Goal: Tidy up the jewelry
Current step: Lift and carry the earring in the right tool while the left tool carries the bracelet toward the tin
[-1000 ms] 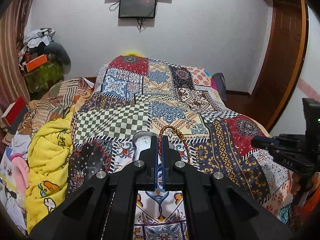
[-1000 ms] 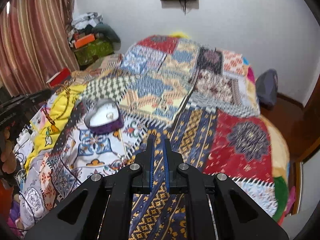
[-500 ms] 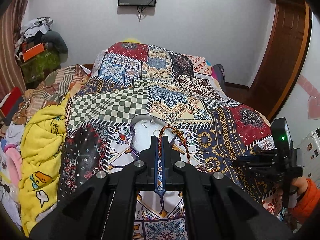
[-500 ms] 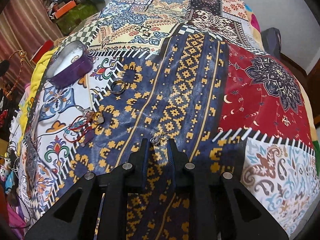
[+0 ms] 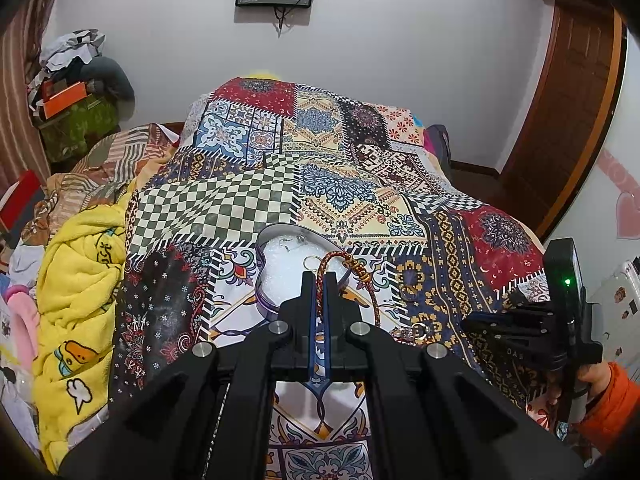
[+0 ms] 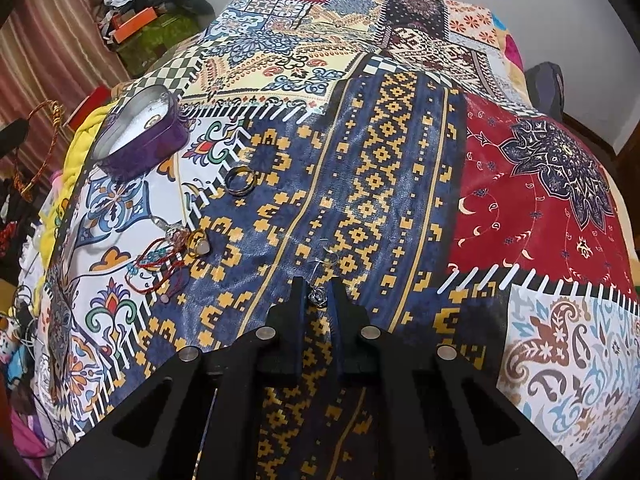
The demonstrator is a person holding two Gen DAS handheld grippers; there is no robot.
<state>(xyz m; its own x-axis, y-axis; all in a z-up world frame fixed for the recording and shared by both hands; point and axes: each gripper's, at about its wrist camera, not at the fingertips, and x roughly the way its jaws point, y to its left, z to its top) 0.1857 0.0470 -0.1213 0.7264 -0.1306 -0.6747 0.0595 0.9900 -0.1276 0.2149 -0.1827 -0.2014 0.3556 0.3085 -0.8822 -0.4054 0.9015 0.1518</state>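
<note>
Braided cord bracelet (image 5: 347, 270), glossy metal tin (image 6: 140, 136), printed cloth bedspread (image 6: 376, 168)

My left gripper (image 5: 319, 280) is clamped on a cord; my right gripper (image 6: 318, 294) sits low, fingers parted, perhaps around something small.

right gripper (image 6: 319, 294) low over patchwork quilt (image 6: 400, 160), jaws parted around small silver earring (image 6: 320, 297).

A patchwork bedspread (image 6: 380, 168) carries a heart-shaped box (image 6: 140, 140) and rings (image 6: 240, 181).
</note>
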